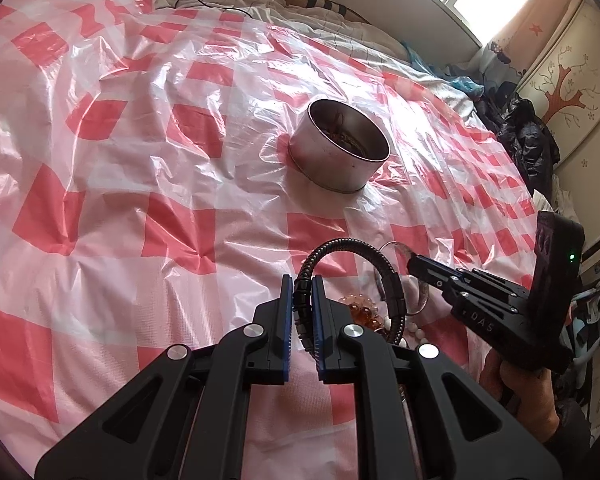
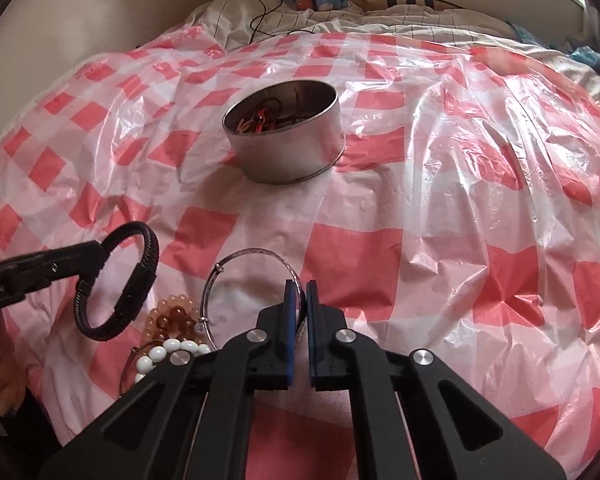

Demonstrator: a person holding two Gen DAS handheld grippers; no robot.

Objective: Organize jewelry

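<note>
Jewelry waits for sorting on a pink-and-white checked plastic sheet (image 2: 420,240). At left, the left gripper (image 1: 301,312) pinches one black braided cord bracelet (image 2: 116,280), lifted off the sheet. Beside it lie two bead bracelets (image 2: 172,332), amber and white. The right gripper (image 2: 299,312) clamps one thin silver bangle (image 2: 252,254). Beyond stands one round metal tin (image 2: 288,136), likely their destination, already holding pieces.

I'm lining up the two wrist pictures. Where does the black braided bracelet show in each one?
Left wrist view: the black braided bracelet sits low centre, clamped in the left tool.
Right wrist view: the bracelet hangs at lower left, held at its left side by the left tool that enters from the edge.
Shared landmark: the round metal tin beyond it on the checked plastic sheet.
</note>
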